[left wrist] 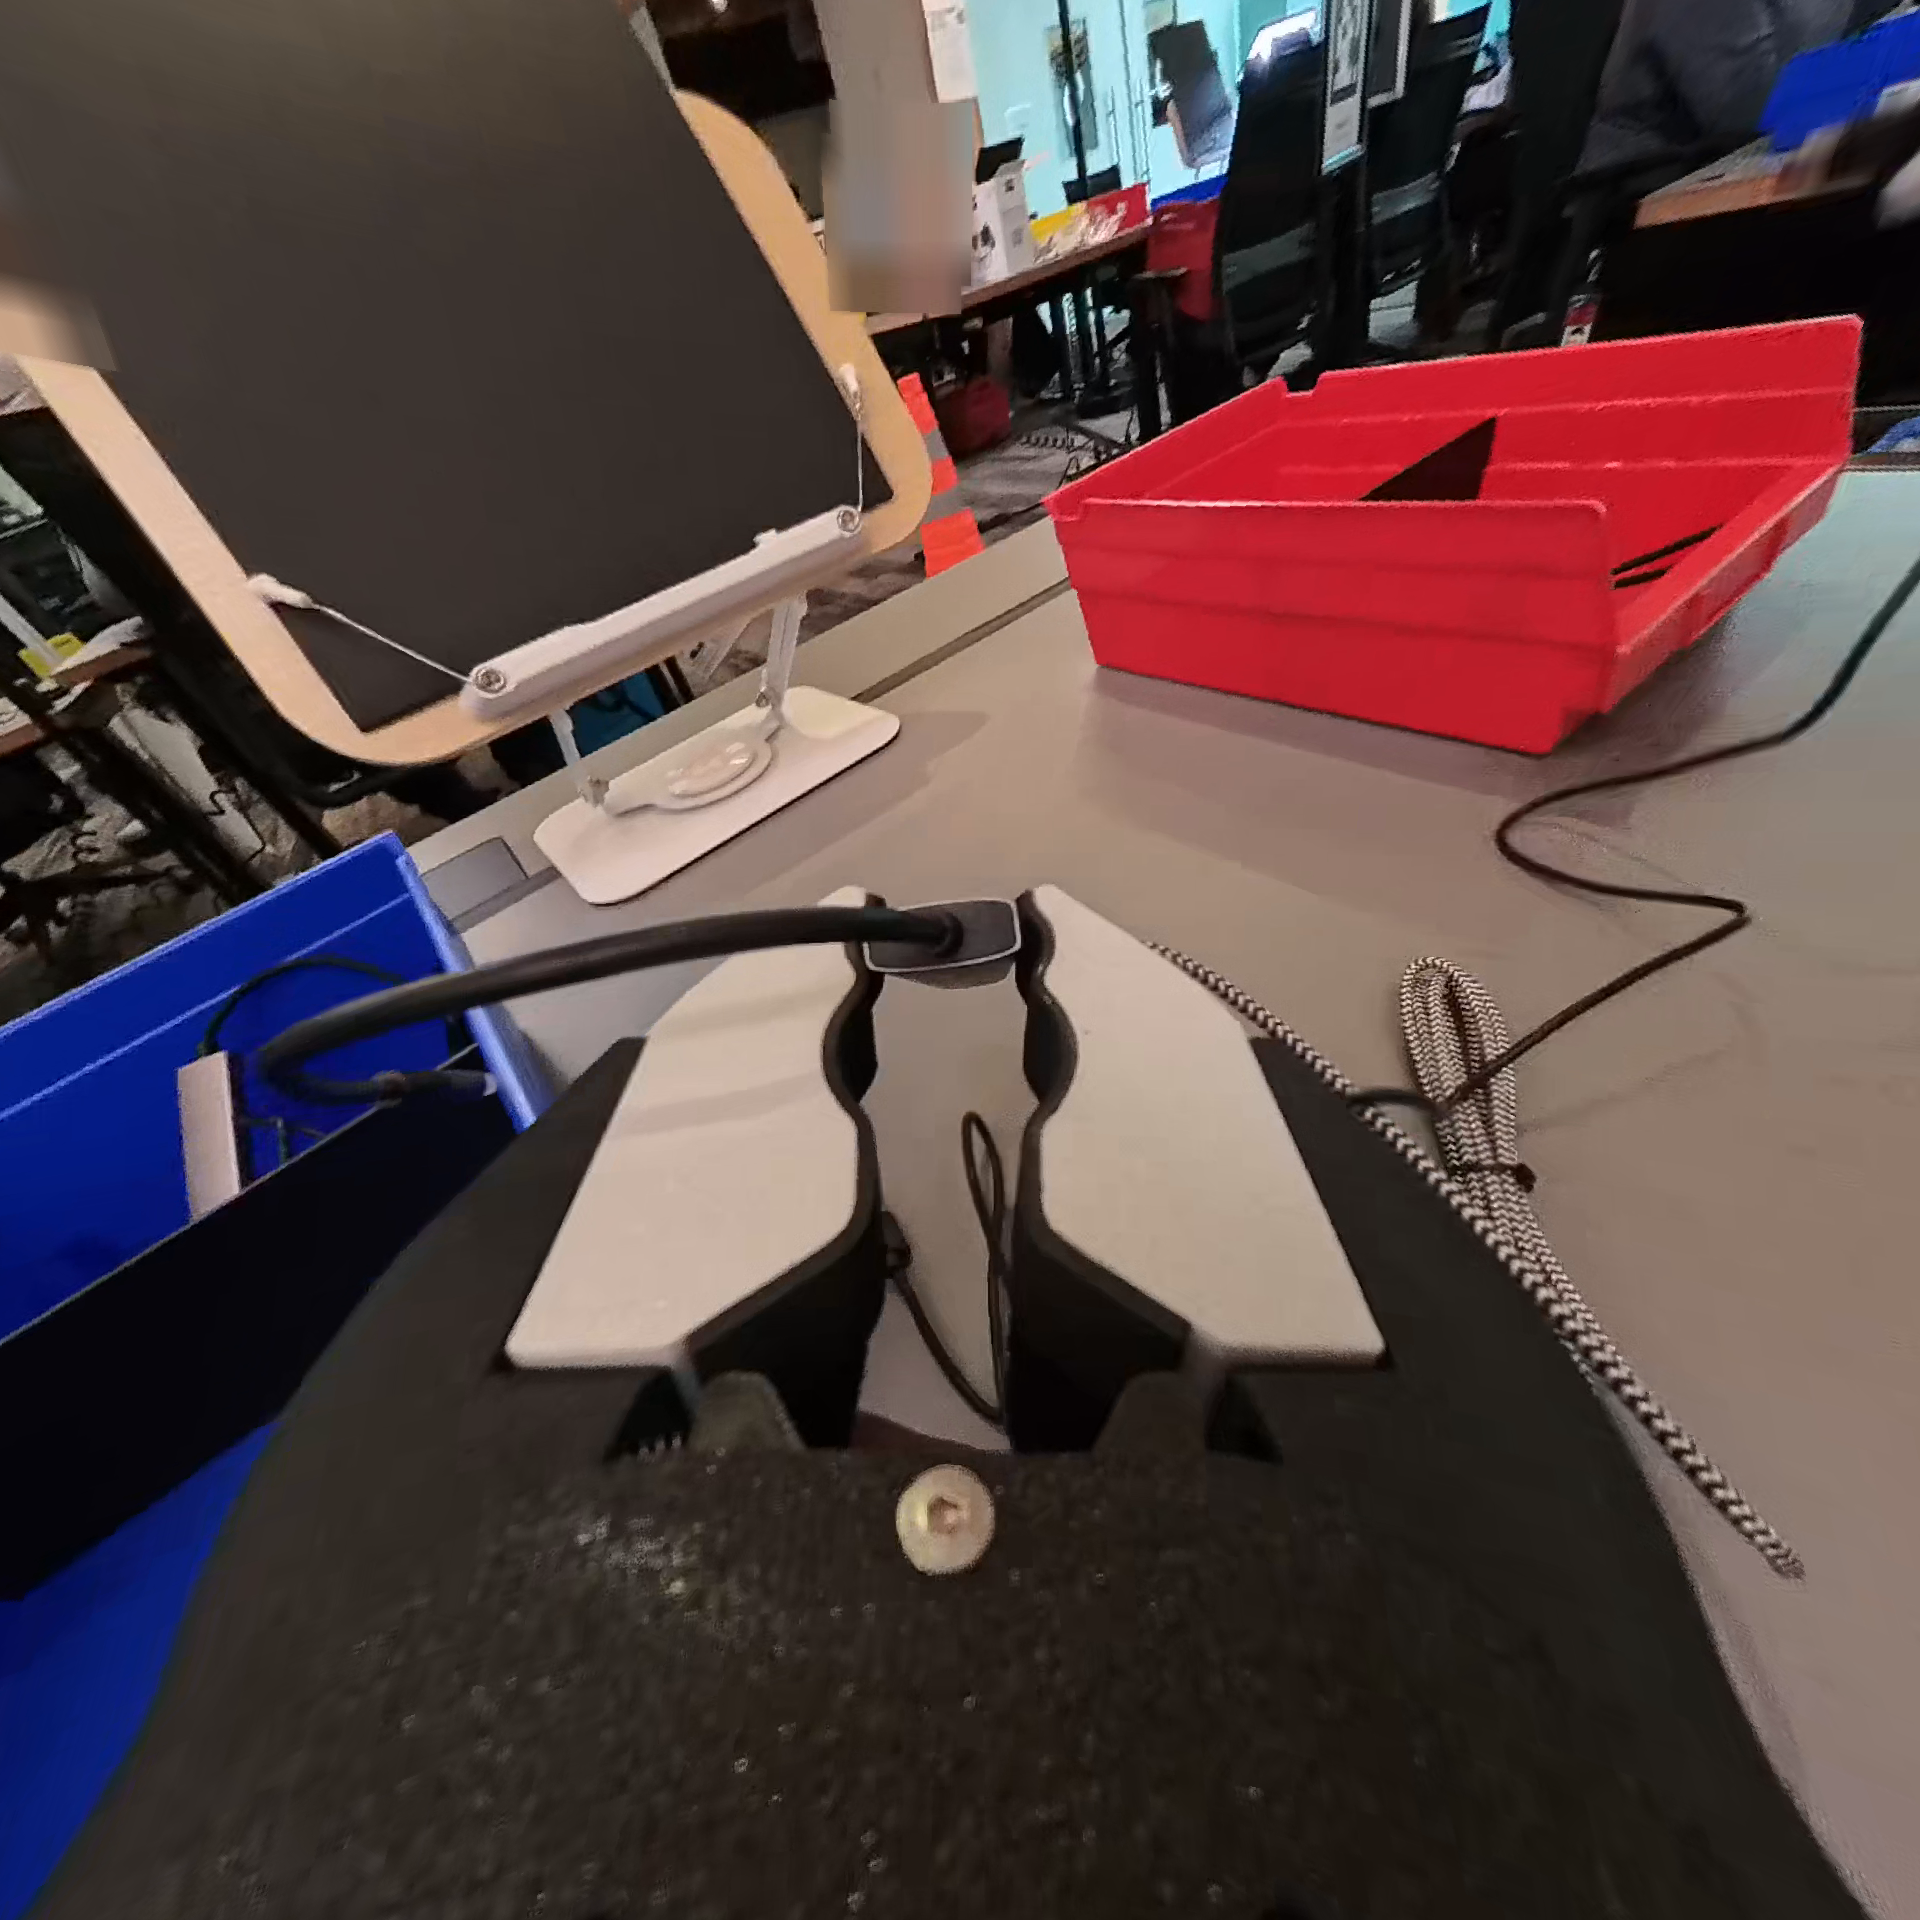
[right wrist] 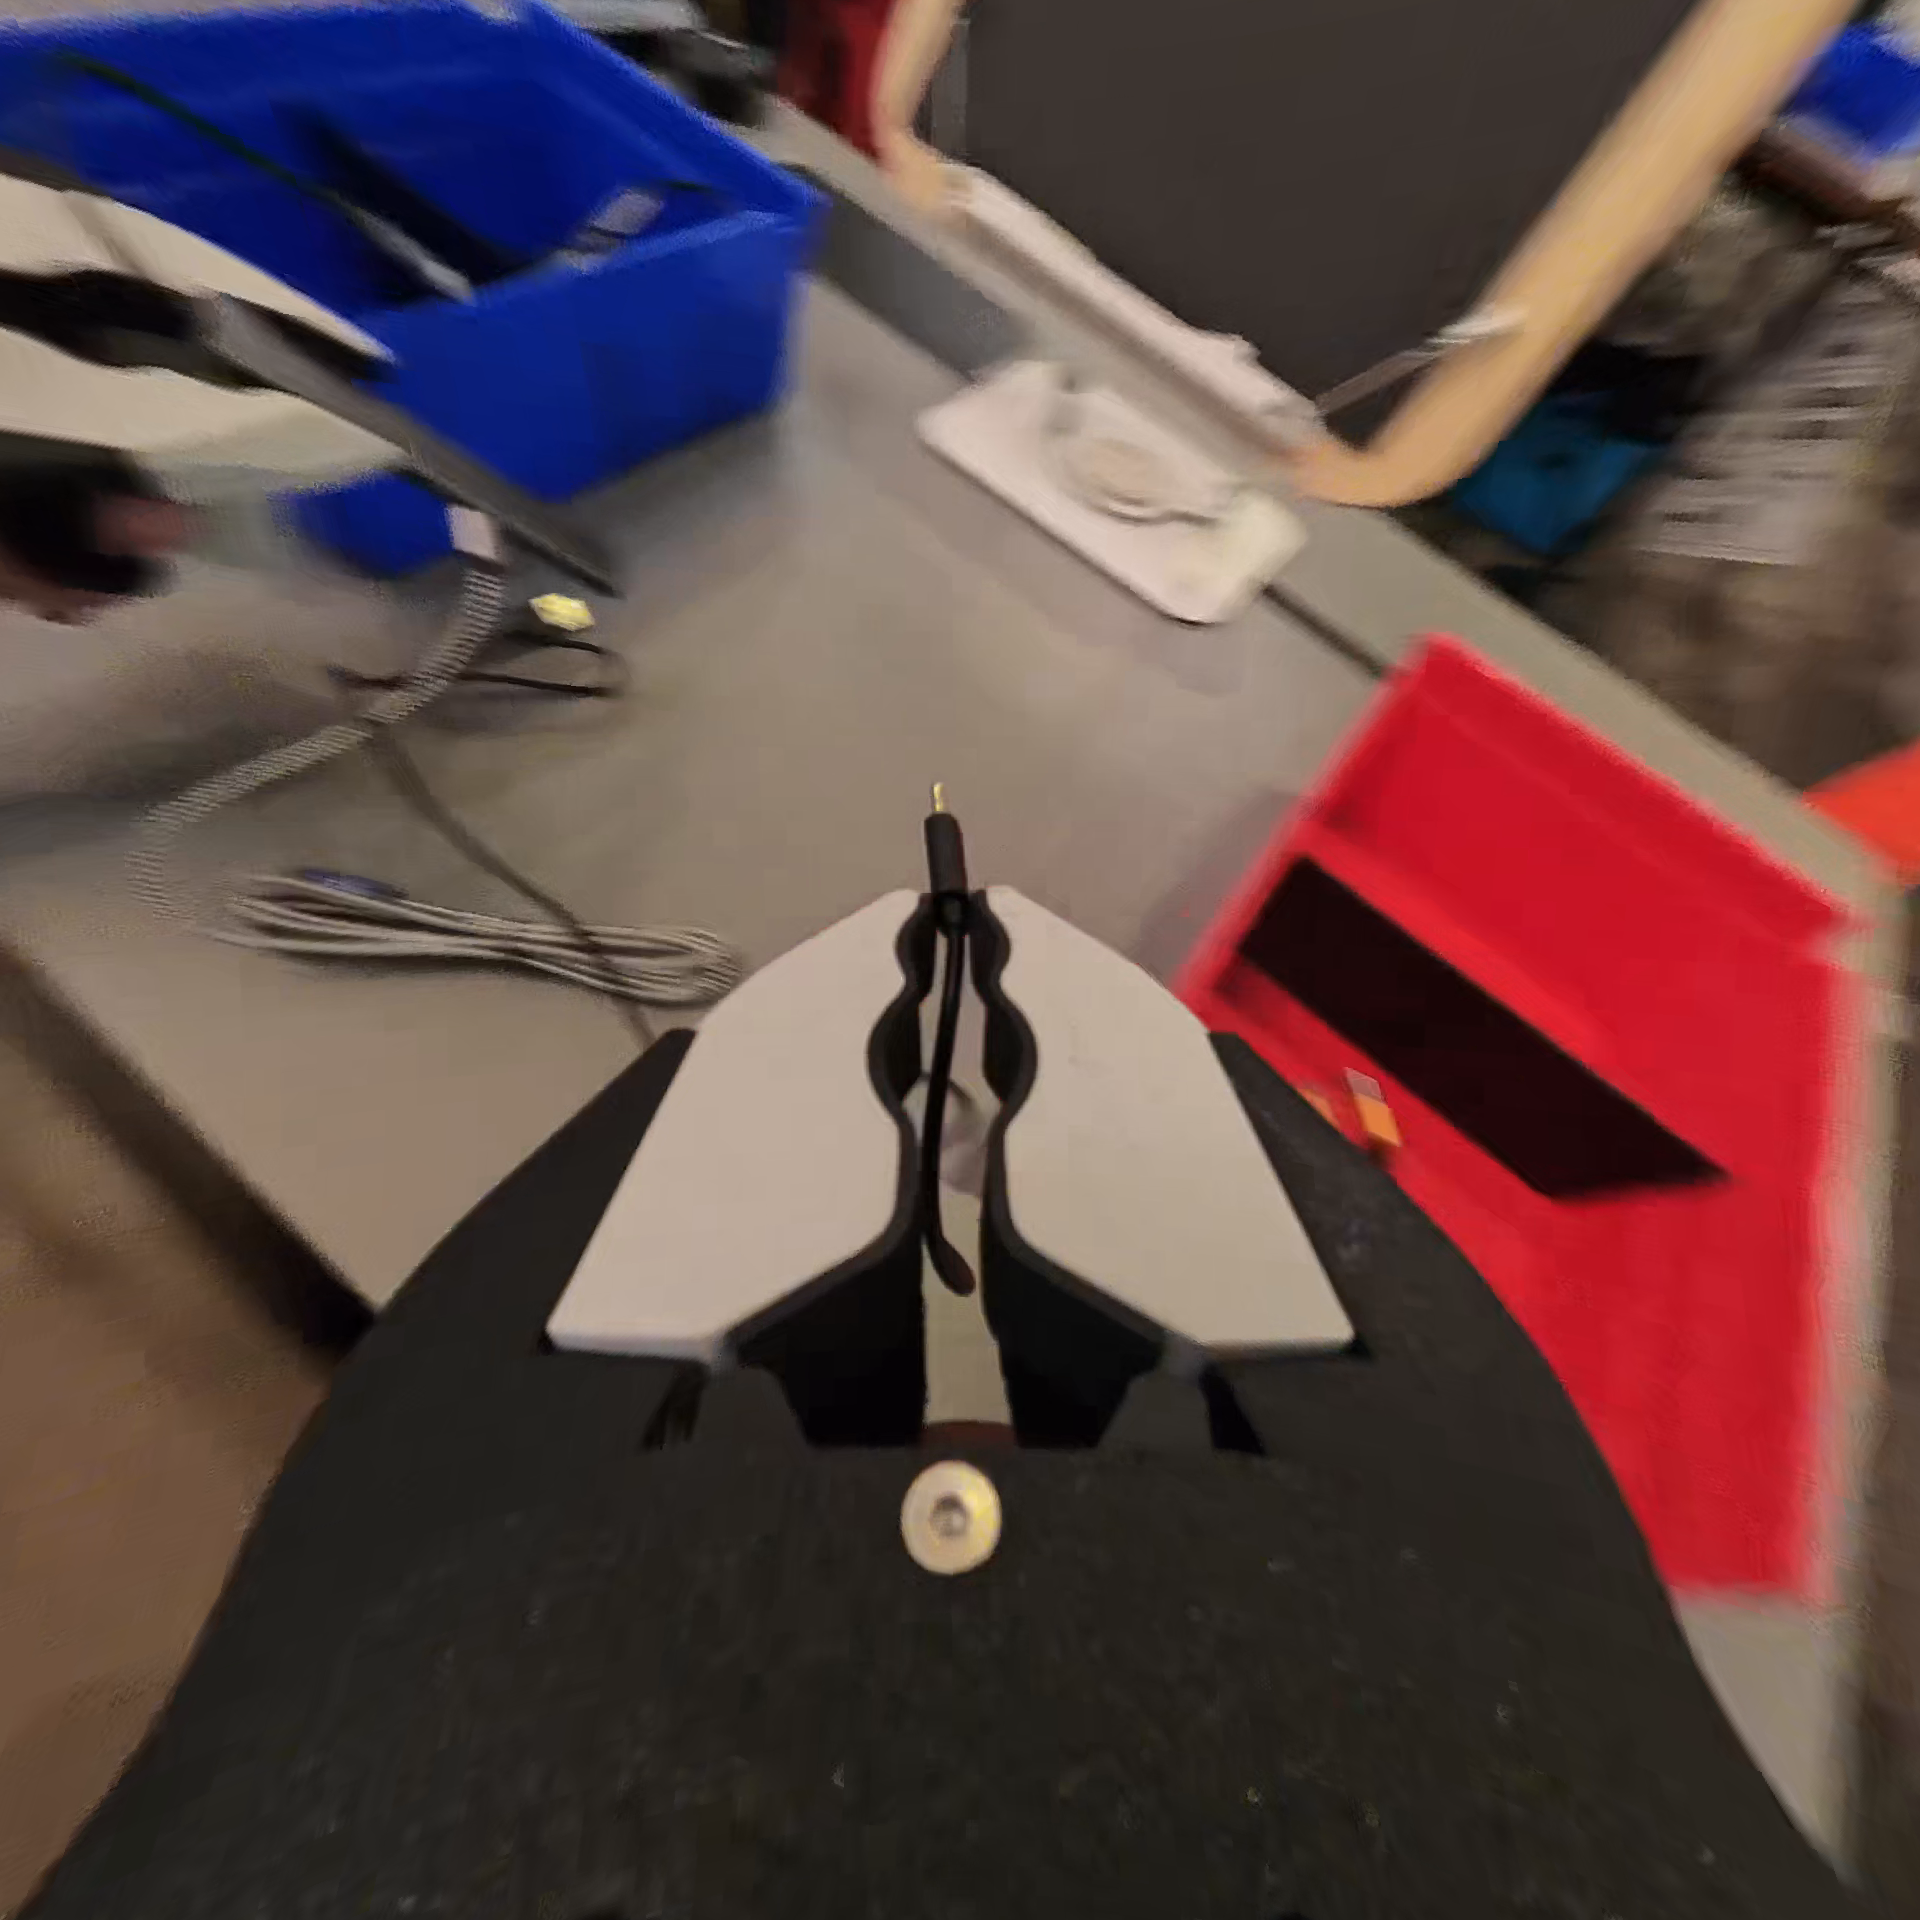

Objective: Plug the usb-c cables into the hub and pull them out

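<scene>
A: What does each gripper hold now?

B: The left gripper (left wrist: 940, 940) pinches the hub (left wrist: 951, 940) between its tips. It is a small grey block with a thick black lead (left wrist: 582, 961) going out to the left, toward the blue bin (left wrist: 156, 1049). The right gripper (right wrist: 951, 904) is pressed together on a thin black cable (right wrist: 940, 1060), and the plug (right wrist: 943, 831) stands out past its tips.

A: Which way does the plug point?

B: Straight forward, along the fingers of the right gripper; its metal end is the farthest part. The hub lies crosswise in the left gripper, its long axis from left to right, with the lead on the left end. I judge the free end on the right is where a port should be, but I cannot see one.

A: So which hand is nearer?

B: I cannot tell; neither view shows the two together clearly. The right wrist view is much blurred. I think the plug must be turned in line with the long axis of the hub.

A: And farther off?

B: A striped cable (left wrist: 1455, 1070) lies on the grey table (left wrist: 1195, 810), then a white stand (left wrist: 717, 790) and a red bin (left wrist: 1351, 655).

A: Any writing to read?

B: None on hub or plug that I can make out.
</scene>
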Tool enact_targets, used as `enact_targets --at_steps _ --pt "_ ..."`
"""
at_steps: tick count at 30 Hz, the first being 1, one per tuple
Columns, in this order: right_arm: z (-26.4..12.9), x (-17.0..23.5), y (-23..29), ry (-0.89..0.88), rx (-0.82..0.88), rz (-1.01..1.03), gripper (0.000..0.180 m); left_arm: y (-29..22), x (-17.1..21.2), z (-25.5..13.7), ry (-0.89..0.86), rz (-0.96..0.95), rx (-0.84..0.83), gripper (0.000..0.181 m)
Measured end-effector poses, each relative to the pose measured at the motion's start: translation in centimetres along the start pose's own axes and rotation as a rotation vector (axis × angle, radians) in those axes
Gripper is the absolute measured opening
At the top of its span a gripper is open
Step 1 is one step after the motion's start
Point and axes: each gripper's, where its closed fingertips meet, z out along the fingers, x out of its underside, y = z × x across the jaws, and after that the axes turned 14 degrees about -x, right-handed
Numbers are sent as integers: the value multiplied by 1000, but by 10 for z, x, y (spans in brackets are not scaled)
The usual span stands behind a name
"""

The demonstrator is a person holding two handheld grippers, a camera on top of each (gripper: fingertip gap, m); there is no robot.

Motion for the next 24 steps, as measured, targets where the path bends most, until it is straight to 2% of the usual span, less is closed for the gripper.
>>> enact_targets --at_steps 2,4,6,8,10,13,15,16,17,19,21,24 --pt "38 -3 31 -14 -173 32 6 0 0 0 1 -5 2 23" --pt "75 9 62 54 -351 59 6 0 3 1 13 -9 5 24" --pt "106 23 86 119 -452 22 8 -1 8 2 32 0 10 23" --pt "129 33 112 157 -552 -1 17 -2 11 3 44 3 14 23" --pt "149 38 119 185 -553 -4 29 -4 12 3 48 0 26 23" --pt "164 43 130 230 -594 -97 32 -6 13 2 49 3 36 23" --pt "169 51 134 289 -611 -169 32 -6 14 2 49 7 39 23" --pt "170 54 136 310 -621 -203 13 -6 15 2 52 11 39 23" --pt "170 54 133 314 -600 -236 4 -5 16 3 59 18 35 23" --pt "165 45 122 287 -531 -278 2 1 20 4 77 31 4 23" --pt "144 30 111 266 -507 -297 1 9 22 5 87 35 -31 23" --pt "88 2 99 276 -510 -381 2 29 24 5 106 37 -129 23"
